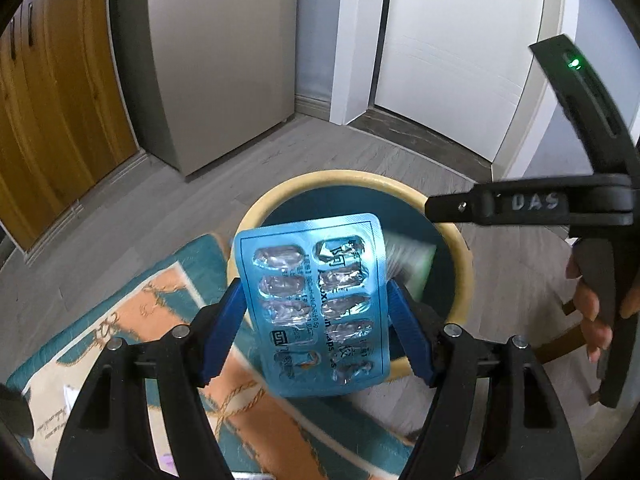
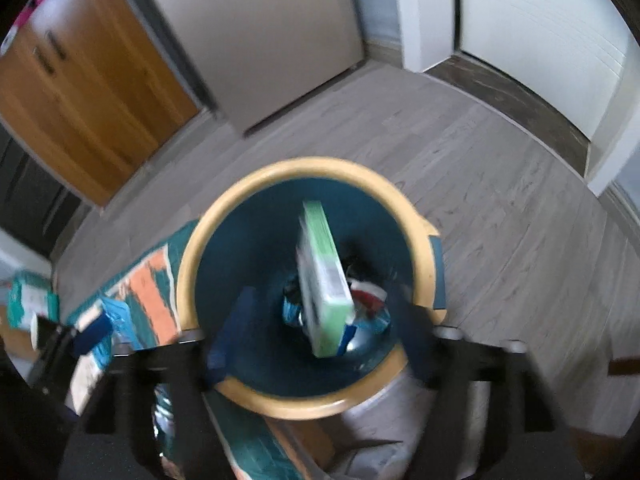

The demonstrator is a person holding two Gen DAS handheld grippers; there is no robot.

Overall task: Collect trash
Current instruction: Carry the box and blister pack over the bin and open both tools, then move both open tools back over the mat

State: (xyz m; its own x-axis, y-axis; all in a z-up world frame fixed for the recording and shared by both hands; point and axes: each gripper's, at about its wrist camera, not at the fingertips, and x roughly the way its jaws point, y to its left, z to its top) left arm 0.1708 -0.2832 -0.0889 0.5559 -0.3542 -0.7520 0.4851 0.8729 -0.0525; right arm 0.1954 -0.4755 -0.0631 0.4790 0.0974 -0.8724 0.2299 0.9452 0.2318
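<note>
My left gripper [image 1: 316,320] is shut on a blue empty pill blister pack [image 1: 316,304], held upright just in front of a round bin [image 1: 256,216] with a tan rim and dark teal inside. My right gripper [image 2: 320,332] is open above the bin [image 2: 192,256]. A green and white carton [image 2: 324,276] is between its fingers, apart from both, falling blurred into the bin. The carton shows blurred behind the blister pack in the left view [image 1: 412,260]. The right gripper's body [image 1: 520,204] reaches over the bin from the right.
Other trash lies at the bin's bottom [image 2: 368,300]. A teal and orange patterned cloth [image 1: 140,320] lies left of the bin. A grey appliance [image 1: 224,60], a wooden cabinet [image 1: 60,92] and a white door [image 1: 460,40] stand behind on grey wood floor.
</note>
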